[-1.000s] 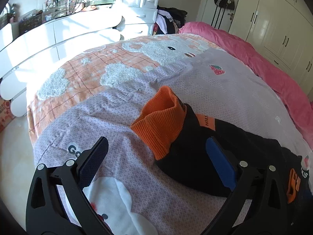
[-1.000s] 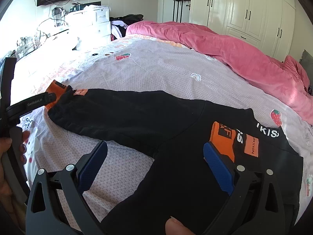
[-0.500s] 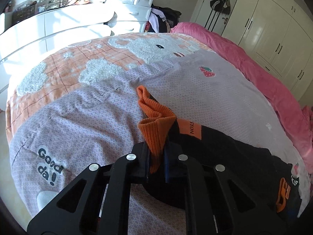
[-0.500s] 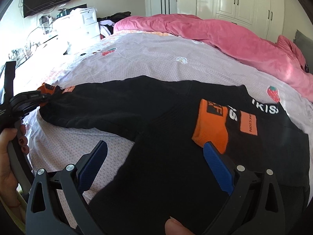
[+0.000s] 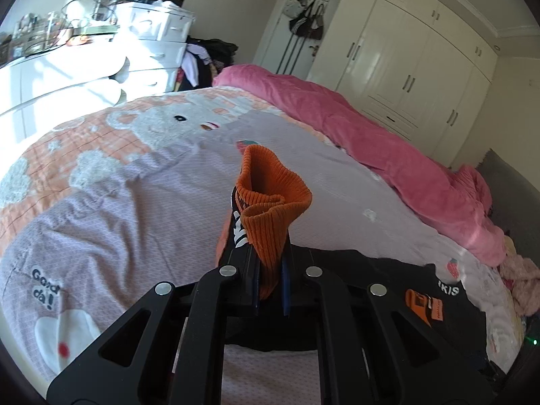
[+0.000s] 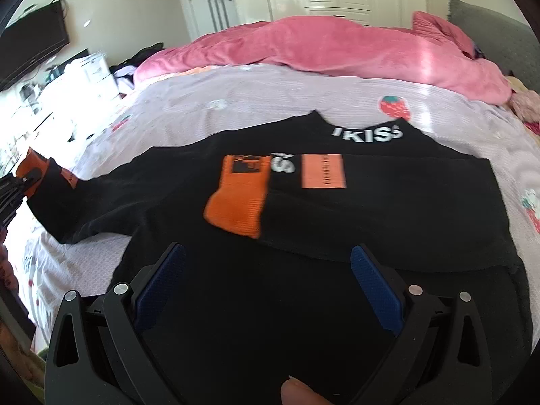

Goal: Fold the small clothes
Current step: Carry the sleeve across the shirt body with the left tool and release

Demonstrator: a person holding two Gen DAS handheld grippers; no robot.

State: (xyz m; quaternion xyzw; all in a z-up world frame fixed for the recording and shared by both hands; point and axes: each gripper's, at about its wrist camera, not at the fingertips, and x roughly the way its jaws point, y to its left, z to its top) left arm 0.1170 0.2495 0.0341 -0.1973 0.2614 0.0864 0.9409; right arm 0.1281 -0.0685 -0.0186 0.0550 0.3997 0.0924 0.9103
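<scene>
Lilac bedding [image 5: 141, 222] printed with cartoon rabbits covers the bed, a rumpled pink duvet [image 5: 388, 141] along its far side and white wardrobes [image 5: 415, 71] behind. From the left wrist camera, the left gripper [image 5: 270, 287] is clamped on the orange ribbed cuff [image 5: 270, 209] of the black sweater [image 5: 378, 283], whose sleeve rises off the bedding. A second ago those jaws stood wide apart either side of the cuff lying flat; half a second ago they had shut on it low over the bed, and now the cuff is lifted, folded over itself above the fingers. White drawers [image 5: 158, 30] at the bed's foot hold clutter on top; what is inside cannot be told.

From the right wrist camera, the right gripper [image 6: 266, 287] hangs with jaws spread wide over the sweater's lower body, holding nothing, as in both earlier frames. The sweater [image 6: 337, 222] lies spread on the bedding, its other sleeve folded across the chest with the second cuff [image 6: 239, 199] beside the white lettering. At the far left the left gripper [image 6: 20, 182] holds the raised cuff, higher than before.
</scene>
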